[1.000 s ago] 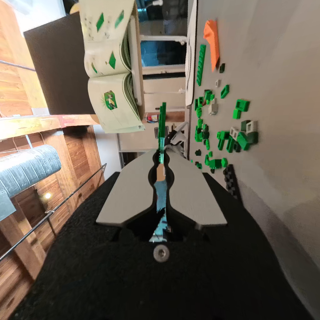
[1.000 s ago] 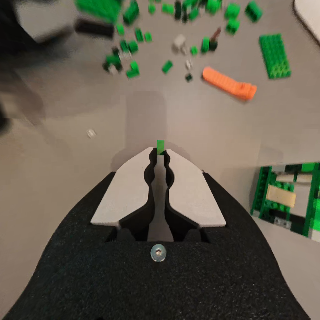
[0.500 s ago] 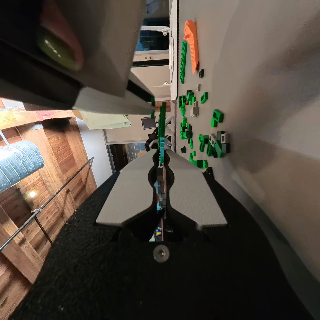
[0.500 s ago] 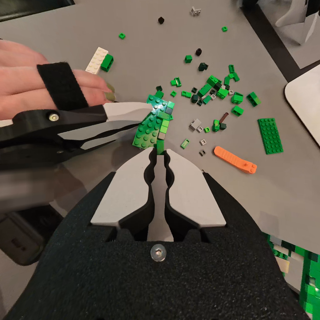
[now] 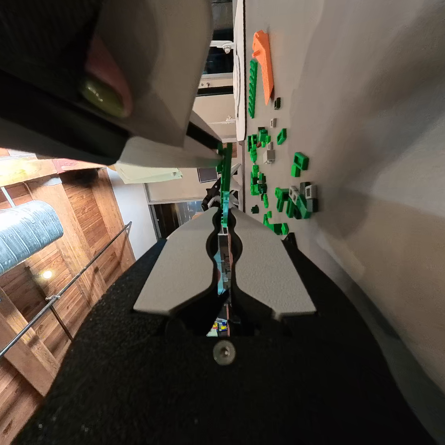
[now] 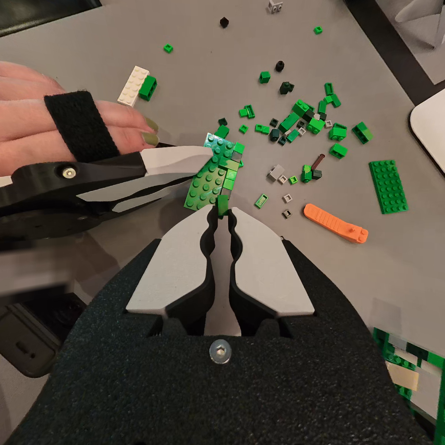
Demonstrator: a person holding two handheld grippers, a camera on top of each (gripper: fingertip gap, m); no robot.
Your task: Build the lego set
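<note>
Lego plate (image 6: 207, 178): a green studded plate held up off the tabletop (image 6: 240, 36), gripped at its left edge by the left gripper (image 6: 207, 161), whose jaws are clenched on it; in the left wrist view the plate (image 5: 226, 173) shows edge-on, running forward from between the jaws.
Small piece: a little green tile (image 6: 222, 204) pinched between the tips of the right gripper (image 6: 222, 212), jaws clenched on it, just at the near edge of the plate.
Row in progress: several green and grey tiles (image 6: 232, 166) already sit along the plate's right edge; the new one looks meant for the near end of that row.
Doing it well: square the tile to the studs before pressing, then push straight into the plate's face so it does not skew.
Support: the left gripper must brace firmly, since the plate has nothing behind it.
Risk: a corner-first press could pop the tile out of the jaws.
Spare parts: loose bricks (image 6: 310, 120), an orange separator tool (image 6: 334, 222) and a second green plate (image 6: 387, 186) lie on the tabletop.
</note>
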